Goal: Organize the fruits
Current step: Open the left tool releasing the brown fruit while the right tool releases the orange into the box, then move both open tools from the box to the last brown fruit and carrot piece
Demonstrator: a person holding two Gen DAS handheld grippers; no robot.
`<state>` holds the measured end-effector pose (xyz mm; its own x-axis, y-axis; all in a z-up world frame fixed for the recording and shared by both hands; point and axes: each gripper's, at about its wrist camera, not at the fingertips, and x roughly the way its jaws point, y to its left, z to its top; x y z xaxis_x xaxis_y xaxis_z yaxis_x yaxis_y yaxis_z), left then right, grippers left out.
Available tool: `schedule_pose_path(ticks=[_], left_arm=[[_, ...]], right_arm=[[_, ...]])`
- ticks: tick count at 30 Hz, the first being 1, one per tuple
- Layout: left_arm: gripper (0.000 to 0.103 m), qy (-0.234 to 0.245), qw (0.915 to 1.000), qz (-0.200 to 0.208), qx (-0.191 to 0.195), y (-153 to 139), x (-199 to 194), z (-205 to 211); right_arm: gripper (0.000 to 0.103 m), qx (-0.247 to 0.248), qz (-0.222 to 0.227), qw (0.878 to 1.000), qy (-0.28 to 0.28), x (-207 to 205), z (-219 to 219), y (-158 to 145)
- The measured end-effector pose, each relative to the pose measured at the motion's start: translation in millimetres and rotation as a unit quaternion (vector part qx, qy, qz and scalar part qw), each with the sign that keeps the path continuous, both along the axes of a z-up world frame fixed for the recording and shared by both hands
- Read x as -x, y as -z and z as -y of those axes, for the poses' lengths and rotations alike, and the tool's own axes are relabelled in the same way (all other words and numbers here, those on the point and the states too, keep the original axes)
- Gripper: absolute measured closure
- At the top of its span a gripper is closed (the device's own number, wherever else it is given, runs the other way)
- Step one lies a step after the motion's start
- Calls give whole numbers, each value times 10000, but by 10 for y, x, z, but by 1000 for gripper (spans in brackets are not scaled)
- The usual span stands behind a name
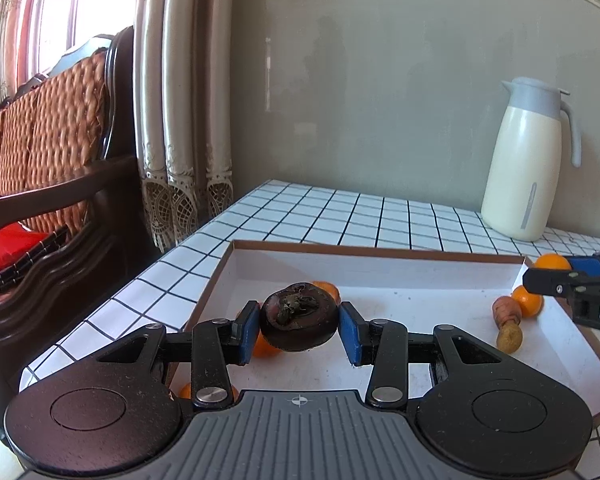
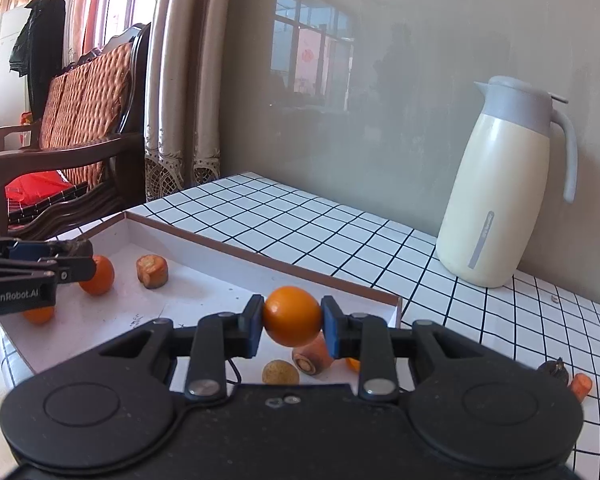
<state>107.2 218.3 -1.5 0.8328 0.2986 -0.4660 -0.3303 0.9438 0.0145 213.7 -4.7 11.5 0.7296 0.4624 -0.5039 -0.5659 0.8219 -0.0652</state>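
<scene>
Fruit sits pinched in both grippers above the white tray [image 1: 440,276] — left gripper [image 1: 299,326] clamps a dark mangosteen [image 1: 299,322] near the tray's left end, right gripper [image 2: 292,318] an orange [image 2: 292,315] over its right end — each release lies straight below.

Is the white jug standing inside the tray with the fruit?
No, the white jug stands on the checked tabletop beyond the tray, apart from its rim.

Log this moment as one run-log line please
left gripper: shut on dark fruit | right gripper: shut on orange | both over tray
</scene>
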Motion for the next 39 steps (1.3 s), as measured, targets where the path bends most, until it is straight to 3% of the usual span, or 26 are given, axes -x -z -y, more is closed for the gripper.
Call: schedule_pose_path(ticks=[10,11,12,13,15,22,39], left_arm=[[60,-43,10000,-7,17,12,-31,2],[60,-120,9999,52,-90,8,-24,20],[42,-197,9995,143,-211,-4,-6,32],[0,-283,9988,262,-292,-22,20,44],[0,-324,9972,560,-379,-61,74,63],[0,-224,9985,401,-314,-20,-12,82],[0,54,9976,566,-398,-87,111,499]], right_arm=[[79,-112,-32,9999,-11,-59,67,23],[53,-34,141,9998,103,-50,66,23],[30,-26,421,9986,309,-23,93,11],[7,-153,720,9962,460,21,150,-6],[6,-367,731,9957,438,-3,227,-30],[6,-297,569,9967,494,-79,244,68],[6,-417,490,9961,608,141,596,25]])
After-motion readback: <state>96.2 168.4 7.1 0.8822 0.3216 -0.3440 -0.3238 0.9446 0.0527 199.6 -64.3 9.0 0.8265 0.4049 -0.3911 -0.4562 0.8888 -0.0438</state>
